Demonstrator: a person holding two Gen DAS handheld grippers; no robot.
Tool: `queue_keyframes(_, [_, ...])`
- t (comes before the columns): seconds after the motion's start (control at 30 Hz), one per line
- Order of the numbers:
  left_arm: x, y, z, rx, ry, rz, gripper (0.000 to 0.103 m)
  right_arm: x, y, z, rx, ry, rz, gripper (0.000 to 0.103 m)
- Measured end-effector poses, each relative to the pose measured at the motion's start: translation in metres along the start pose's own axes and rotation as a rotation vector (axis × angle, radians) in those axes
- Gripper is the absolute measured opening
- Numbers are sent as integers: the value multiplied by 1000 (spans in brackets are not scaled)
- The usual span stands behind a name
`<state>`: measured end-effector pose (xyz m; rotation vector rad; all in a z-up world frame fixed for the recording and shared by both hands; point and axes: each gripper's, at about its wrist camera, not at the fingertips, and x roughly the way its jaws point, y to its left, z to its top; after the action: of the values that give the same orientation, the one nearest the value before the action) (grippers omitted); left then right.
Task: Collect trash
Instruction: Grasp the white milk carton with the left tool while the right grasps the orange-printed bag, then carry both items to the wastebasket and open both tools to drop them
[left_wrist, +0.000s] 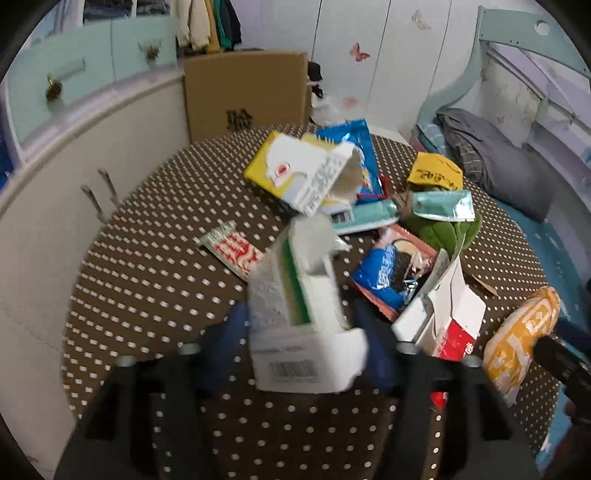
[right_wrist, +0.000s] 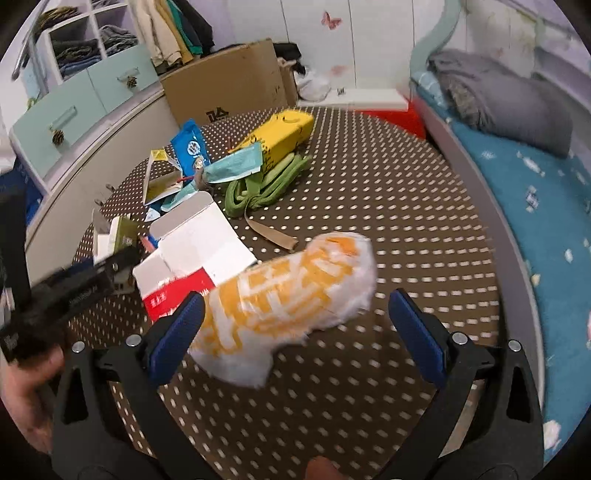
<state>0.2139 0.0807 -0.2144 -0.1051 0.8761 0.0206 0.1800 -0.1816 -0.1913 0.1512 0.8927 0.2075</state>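
Brown dotted cloth (right_wrist: 388, 192) under both tools, littered with packaging. Left gripper (left_wrist: 301, 343) closed on a white-and-green carton (left_wrist: 295, 306). Blue pads (left_wrist: 236, 332) against its two sides, though blurred. Barcode end nearest the palm, torn open top jutting past the fingertips. Just beyond those fingertips, a red-and-white striped wrapper (left_wrist: 232, 251) off the left finger and a blue snack packet (left_wrist: 380, 280) off the right one. Farther ahead, a yellow-and-white carton (left_wrist: 303, 173) lying across a blue bag (left_wrist: 354, 140). Outside the right finger, a red-and-white box (left_wrist: 450, 321) with its flap up.

Right gripper (right_wrist: 295, 299) spread wide, gripping nothing. Between its fingers, an orange-and-white wrapper (right_wrist: 288, 295), blurred. One end touching or nearly touching the left pad, the other well clear of the right pad. Impossible to tell whether lying on the cloth or lifted off it. Beyond the left fingertip, the same red-and-white box. Straight ahead and farther off, a green strap (right_wrist: 266, 184) bunched beside a yellow box (right_wrist: 280, 136).
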Motion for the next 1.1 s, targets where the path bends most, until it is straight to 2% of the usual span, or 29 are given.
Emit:
queue_keyframes(0.03, [0,1,-1,0,-6,-7,49,5,1,1,8,9,5,95])
queue_keyframes(0.07, [-1,2,-2,2,-13,-12,49,11,3,1,9,19,10,84])
queue_keyframes(0.27, [-18,7,-12,-2,-49,-33,48,13,9,-1,-22,-5,25,62])
queue_keyframes(0.4, [-37,7,-15,-8,-92,-46,48,2,-3,0,0,-26,72,59])
queue_keyframes(0.57, [-71,-5,-7,1,-167,-70,48,-28,-28,13,36,-109,125,59])
queue_keyframes(0.77, [-109,-58,19,95,-248,-134,48,-75,-75,42,72,-233,134,60])
queue_keyframes(0.9, [-115,-112,40,169,-263,-199,48,-95,-131,60,120,-290,61,61])
queue_keyframes(1.0, [-106,-156,51,213,-244,-251,48,-89,-185,63,200,-269,3,62])
queue_keyframes(1.1, [-86,-202,60,257,-194,-309,48,-64,-243,59,302,-201,-39,62])
